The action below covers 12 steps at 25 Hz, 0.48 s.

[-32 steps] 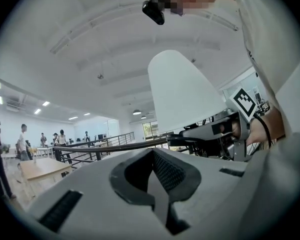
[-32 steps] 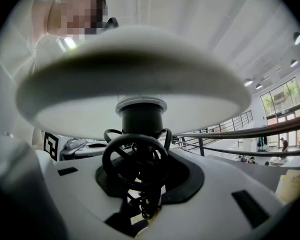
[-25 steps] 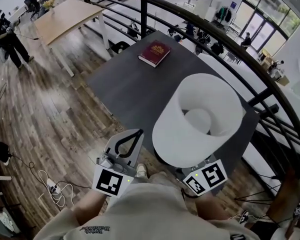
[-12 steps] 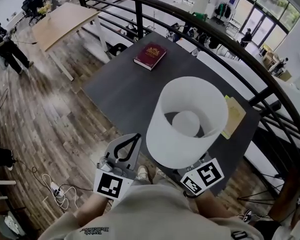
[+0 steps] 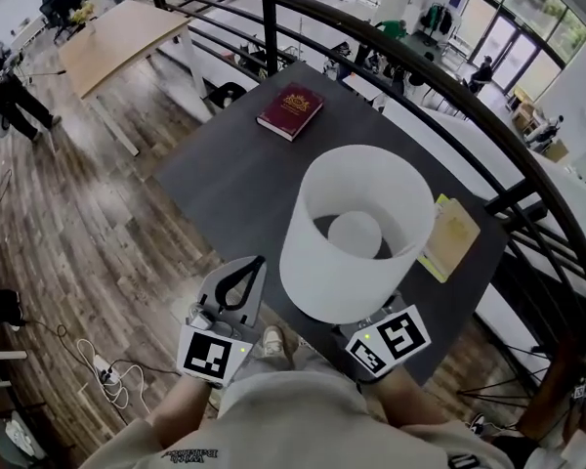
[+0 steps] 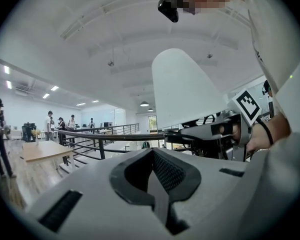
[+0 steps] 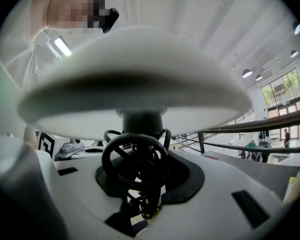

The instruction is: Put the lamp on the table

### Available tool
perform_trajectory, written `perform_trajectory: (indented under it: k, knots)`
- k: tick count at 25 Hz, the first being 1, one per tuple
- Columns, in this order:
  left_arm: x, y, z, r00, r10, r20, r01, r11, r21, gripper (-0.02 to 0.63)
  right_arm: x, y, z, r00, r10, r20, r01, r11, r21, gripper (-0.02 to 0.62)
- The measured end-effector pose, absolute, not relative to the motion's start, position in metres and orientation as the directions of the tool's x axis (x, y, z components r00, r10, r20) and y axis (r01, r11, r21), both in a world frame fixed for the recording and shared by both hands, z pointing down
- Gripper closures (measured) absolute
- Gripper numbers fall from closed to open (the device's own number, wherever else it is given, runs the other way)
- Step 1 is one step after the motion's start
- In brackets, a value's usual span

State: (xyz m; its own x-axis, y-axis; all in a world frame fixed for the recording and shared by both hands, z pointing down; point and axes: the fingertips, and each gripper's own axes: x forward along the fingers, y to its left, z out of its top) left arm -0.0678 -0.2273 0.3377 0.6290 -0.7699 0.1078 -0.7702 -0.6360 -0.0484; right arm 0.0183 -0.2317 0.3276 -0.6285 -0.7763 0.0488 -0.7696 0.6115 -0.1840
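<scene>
The lamp has a wide white drum shade (image 5: 356, 233) and a dark stem (image 7: 140, 121) with a coiled black cord (image 7: 135, 164) around it. My right gripper (image 7: 141, 151) is shut on that stem just under the shade, and holds the lamp upright over the near part of the dark table (image 5: 234, 174). In the head view the shade hides the right jaws and only the marker cube (image 5: 389, 340) shows. My left gripper (image 5: 256, 262) is shut and holds nothing, off the table's near left edge, beside the lamp (image 6: 182, 91).
A red book (image 5: 290, 111) lies at the table's far end. A yellowish notebook (image 5: 451, 234) lies by the right edge. A black railing (image 5: 439, 76) curves behind and right of the table. Wooden floor lies to the left, with a light wooden table (image 5: 112, 37) and people beyond.
The lamp and my right gripper have shifted left over the table, uncovering the yellowish notebook. The left gripper has stayed shut near the front edge.
</scene>
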Motion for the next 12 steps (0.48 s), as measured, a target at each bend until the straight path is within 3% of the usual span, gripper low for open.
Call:
perform_trajectory:
  k: [12]
  knots:
    - [-0.071,-0.350,0.352,0.598,-0.801,0.016,-0.798,-0.597,-0.081,0.600,0.020,-0.370,0.323,-0.565,-0.824,-0.055,-0.823,0.567,-0.044,0.477]
